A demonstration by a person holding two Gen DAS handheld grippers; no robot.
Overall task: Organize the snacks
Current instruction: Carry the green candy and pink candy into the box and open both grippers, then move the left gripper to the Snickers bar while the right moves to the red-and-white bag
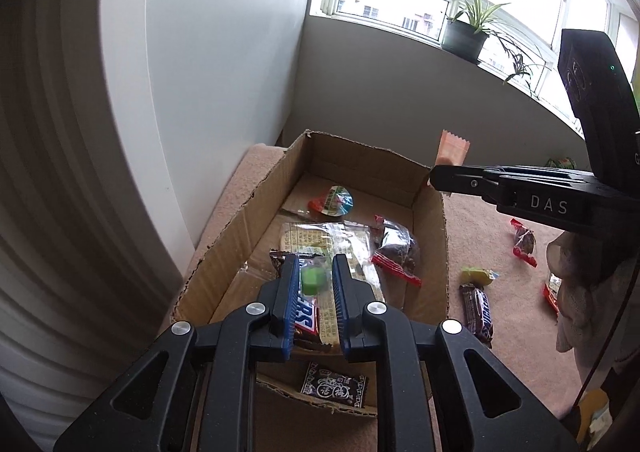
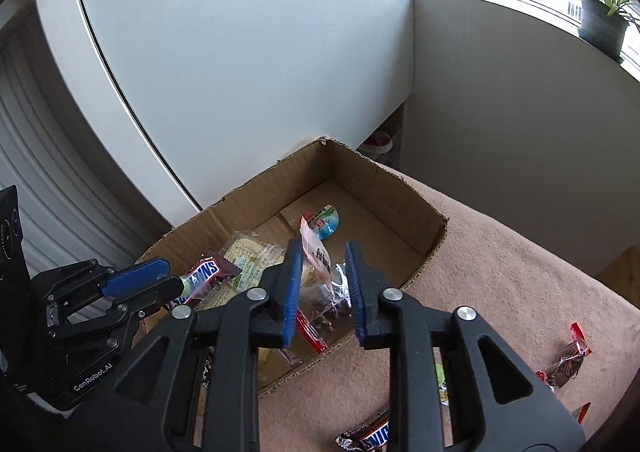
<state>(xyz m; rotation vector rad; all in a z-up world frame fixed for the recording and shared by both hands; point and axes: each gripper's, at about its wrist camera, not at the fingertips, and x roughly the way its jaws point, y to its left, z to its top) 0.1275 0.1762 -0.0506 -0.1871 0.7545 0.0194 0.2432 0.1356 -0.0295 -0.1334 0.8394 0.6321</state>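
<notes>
We saw the cardboard box (image 1: 430,252) holding a Snickers bar (image 1: 306,318), cracker packs and a jelly cup (image 1: 336,201) | left gripper (image 1: 316,280) jaws apart over it, green candy (image 1: 313,279) between | right gripper (image 2: 324,272) open, pink sachet (image 2: 314,248) between jaws | only left view showed a second Snickers (image 1: 478,310) on the blanket; "DAS" read on the right gripper.

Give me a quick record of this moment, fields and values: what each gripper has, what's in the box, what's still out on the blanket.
left gripper: jaws a little apart around a small green candy, over the box
right gripper: a pink sachet between its fingers; grip unclear
cardboard box: Snickers bar, clear cracker pack, round jelly cup, red-edged wrapped sweet
blanket: second Snickers bar, yellow-green candy, red-wrapped sweet
</notes>
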